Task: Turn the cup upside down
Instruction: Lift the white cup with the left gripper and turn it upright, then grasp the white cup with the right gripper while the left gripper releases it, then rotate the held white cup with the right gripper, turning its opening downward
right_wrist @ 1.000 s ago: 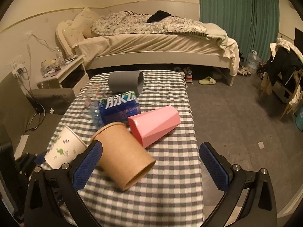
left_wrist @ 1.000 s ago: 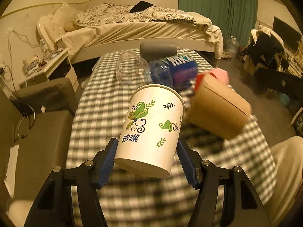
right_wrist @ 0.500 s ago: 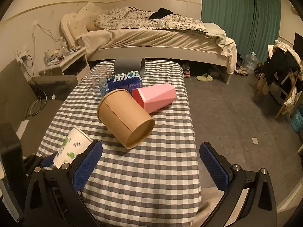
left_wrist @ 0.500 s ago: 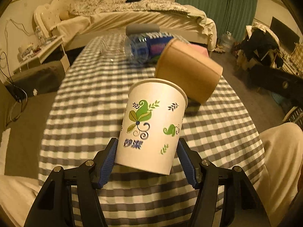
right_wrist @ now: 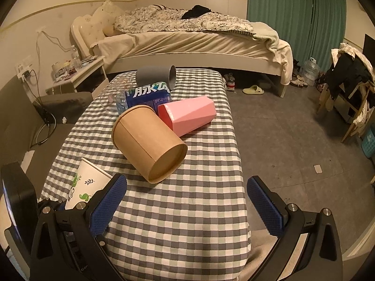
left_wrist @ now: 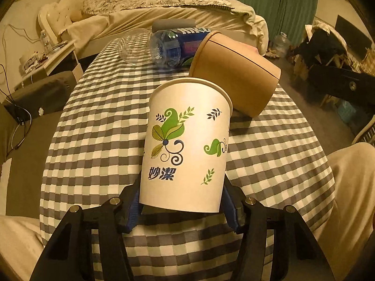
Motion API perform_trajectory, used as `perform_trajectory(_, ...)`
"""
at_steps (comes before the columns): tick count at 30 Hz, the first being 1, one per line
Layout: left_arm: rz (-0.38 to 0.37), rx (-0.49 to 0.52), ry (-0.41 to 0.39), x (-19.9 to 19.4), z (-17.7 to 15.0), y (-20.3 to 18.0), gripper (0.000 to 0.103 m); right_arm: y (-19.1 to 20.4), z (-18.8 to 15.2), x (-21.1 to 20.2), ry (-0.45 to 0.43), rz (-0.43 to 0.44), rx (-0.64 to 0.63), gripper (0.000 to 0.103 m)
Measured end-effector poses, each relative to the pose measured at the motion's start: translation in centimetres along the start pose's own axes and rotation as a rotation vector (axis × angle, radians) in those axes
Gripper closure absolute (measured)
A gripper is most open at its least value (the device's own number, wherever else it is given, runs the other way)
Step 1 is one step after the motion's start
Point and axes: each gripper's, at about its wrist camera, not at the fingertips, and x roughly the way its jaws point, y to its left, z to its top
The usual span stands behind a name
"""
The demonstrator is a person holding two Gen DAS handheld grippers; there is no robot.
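- Left gripper (left_wrist: 182, 208) — clamped on the white paper cup (left_wrist: 187, 145) low on its body, one blue pad on each side. The cup is held off the table (left_wrist: 98, 117), above the near end of the checked cloth.
- White paper cup, orientation — rim points away from the camera and upward, base toward the gripper. It reads as mouth-up or tipped slightly forward, so the flip itself looks not yet done. The right wrist view shows the same cup (right_wrist: 85, 186) at the lower left, rim uppermost.
- Clear glass (left_wrist: 131, 49) — lying on its side at the far left of the table, untouched by either gripper.
- Water bottle (left_wrist: 173, 46) — blue label, lying down beside the glass.
- Grey cup (right_wrist: 155, 76) — on its side at the far end of the table, behind the bottle.
- Brown paper tub (right_wrist: 148, 142) — on its side mid-table, closed base toward the near edge. In the left wrist view it lies just behind the white cup's rim; contact cannot be told.
- Pink faceted cup (right_wrist: 187, 116) — on its side, just beside the tub.
- Right gripper (right_wrist: 186, 201) — jaws spread wide, nothing between them, hovering over the near right of the table.
- Progress, as judged — grasp and lift done; what remains is turning the cup rim-down, setting it on the cloth and letting go.
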Motion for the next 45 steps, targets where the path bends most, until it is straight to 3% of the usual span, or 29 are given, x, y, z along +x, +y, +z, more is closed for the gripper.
perform_trajectory(3,-0.023,-0.003,0.015,-0.2,0.0,-0.2,0.026,0.0,0.1,0.0,-0.004,0.000,0.002,0.000)
perform_trajectory(5,-0.025,-0.004,0.022,-0.5,-0.2,-0.5,0.022,0.0,0.2,-0.2,-0.007,-0.004,0.003,0.000)
perform_trajectory(13,-0.031,-0.021,0.030,-2.9,-0.2,-0.4,0.018,0.0,0.3,-2.3,-0.039,-0.028,0.007,0.000)
perform_trajectory(14,-0.029,-0.029,0.019,-3.6,-0.2,-0.2,0.012,0.0,0.3,-2.7,-0.043,-0.030,0.009,0.000)
perform_trajectory(22,0.001,-0.069,-0.121,-9.4,0.1,2.7,0.009,1.9,0.7,-5.9,-0.098,-0.051,-0.015,0.000)
perform_trajectory(30,0.122,-0.128,-0.203,-11.3,1.0,7.8,0.004,5.8,0.0,-6.3,-0.101,-0.064,-0.053,0.000)
perform_trajectory(37,0.178,-0.139,-0.223,-11.1,0.8,10.7,0.004,9.2,-2.0,-3.5,-0.011,-0.012,-0.050,0.000)
perform_trajectory(45,0.196,-0.166,-0.175,-9.0,0.2,13.2,0.004,12.3,-4.0,1.1,0.115,0.045,-0.056,0.000)
